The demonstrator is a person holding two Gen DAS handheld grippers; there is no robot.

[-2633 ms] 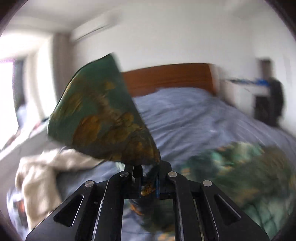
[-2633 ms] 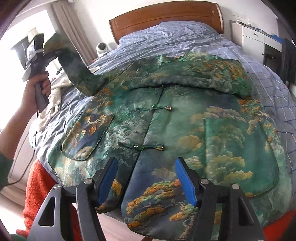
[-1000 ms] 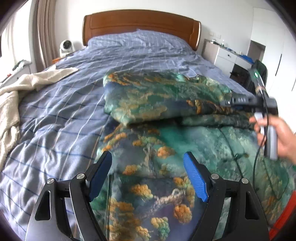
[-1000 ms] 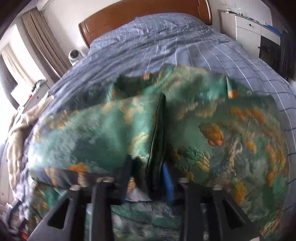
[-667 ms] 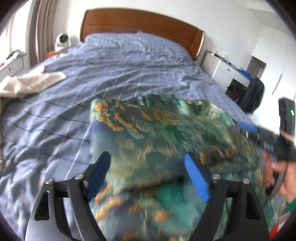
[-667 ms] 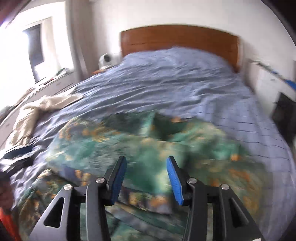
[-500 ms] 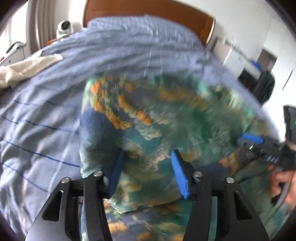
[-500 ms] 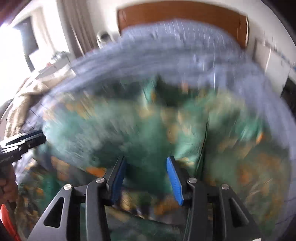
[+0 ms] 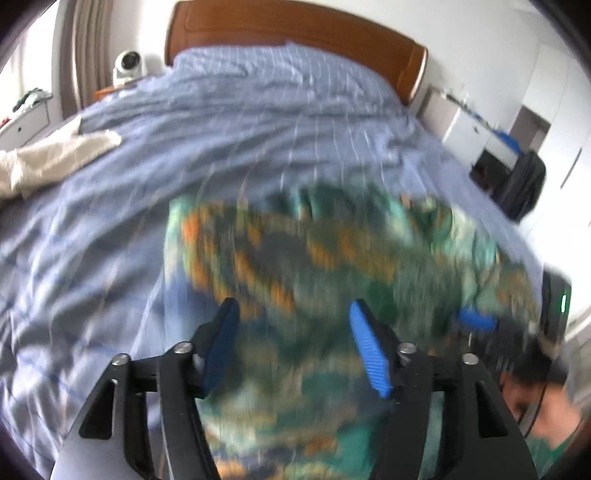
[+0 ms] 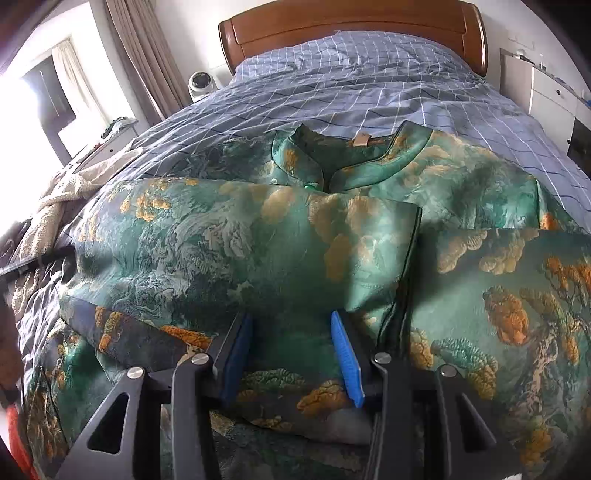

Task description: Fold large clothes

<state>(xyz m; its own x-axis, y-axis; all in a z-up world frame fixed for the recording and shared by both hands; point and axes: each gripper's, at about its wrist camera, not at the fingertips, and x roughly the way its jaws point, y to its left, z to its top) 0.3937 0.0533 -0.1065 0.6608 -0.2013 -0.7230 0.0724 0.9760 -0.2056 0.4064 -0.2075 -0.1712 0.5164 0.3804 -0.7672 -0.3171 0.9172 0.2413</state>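
Observation:
A large green jacket with gold tree and cloud print (image 10: 229,240) lies on the bed, collar toward the headboard, both sleeves folded across its chest. It shows blurred in the left wrist view (image 9: 332,266). My right gripper (image 10: 291,325) is open, its blue pads low over the folded left sleeve near its cuff. My left gripper (image 9: 295,314) is open and empty, low over the jacket's left side. The right gripper's blue pad (image 9: 476,319) shows at the jacket's right edge in the left wrist view.
The bed has a blue checked cover (image 10: 362,81) and a wooden headboard (image 10: 351,22). A beige blanket (image 10: 62,195) lies at the bed's left edge. A white round device (image 10: 201,83) stands by the headboard. White drawers (image 10: 554,92) stand at the right.
The left sleeve was carried over and laid across the jacket's chest, then let go. Both grippers have since moved forward and lower over the folded sleeves, jaws narrowing a little.

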